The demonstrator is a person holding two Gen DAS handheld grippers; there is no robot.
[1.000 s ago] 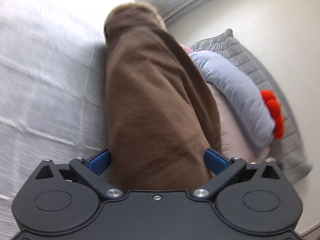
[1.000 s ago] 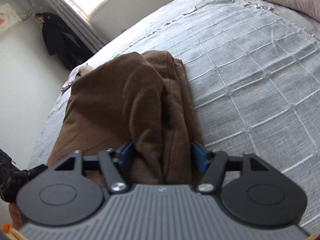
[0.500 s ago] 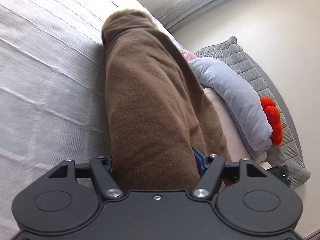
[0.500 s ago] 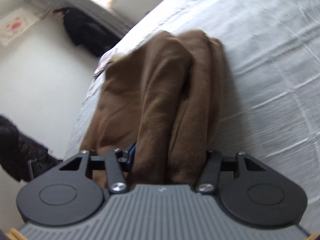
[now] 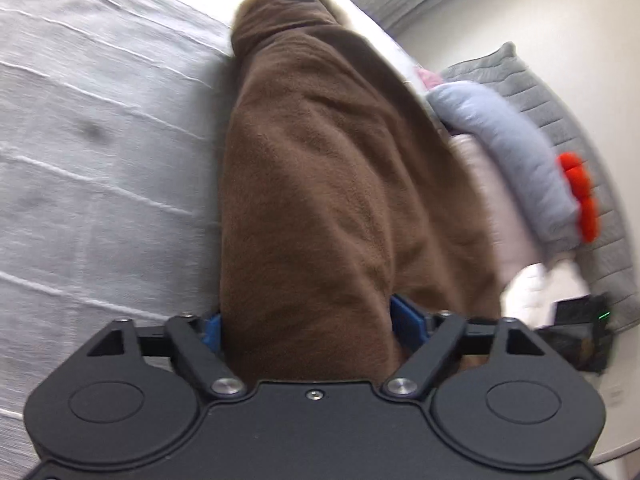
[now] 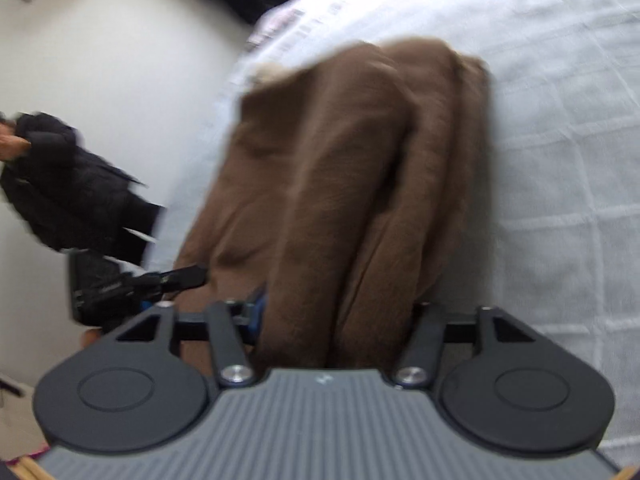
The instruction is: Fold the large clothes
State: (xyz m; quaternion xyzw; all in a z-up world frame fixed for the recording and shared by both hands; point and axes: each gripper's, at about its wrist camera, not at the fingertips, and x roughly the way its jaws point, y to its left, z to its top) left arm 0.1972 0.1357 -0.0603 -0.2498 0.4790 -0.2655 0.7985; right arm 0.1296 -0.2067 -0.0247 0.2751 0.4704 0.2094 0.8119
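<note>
Left wrist view: nearest the lens, the left gripper (image 5: 312,326) is pinching a thick bunch of the brown fleece garment (image 5: 332,184) between its blue pads (image 5: 408,320). From there the garment is hanging down in a long fold towards the white bedspread (image 5: 100,140), its far end bunching into a rounded lump on the bed. To the right, pillows are lying piled together: a pale blue pillow (image 5: 508,148) with red tufts (image 5: 580,196) is resting over a pink one, and a grey quilted cushion (image 5: 560,92) is sitting behind them.

Right wrist view, blurred: the right gripper (image 6: 336,320) is clamping another doubled bunch of the same garment, which is draping away in two long ridges onto the bedspread (image 6: 560,160). At far left a black jacket (image 6: 60,188) is hanging against the wall.
</note>
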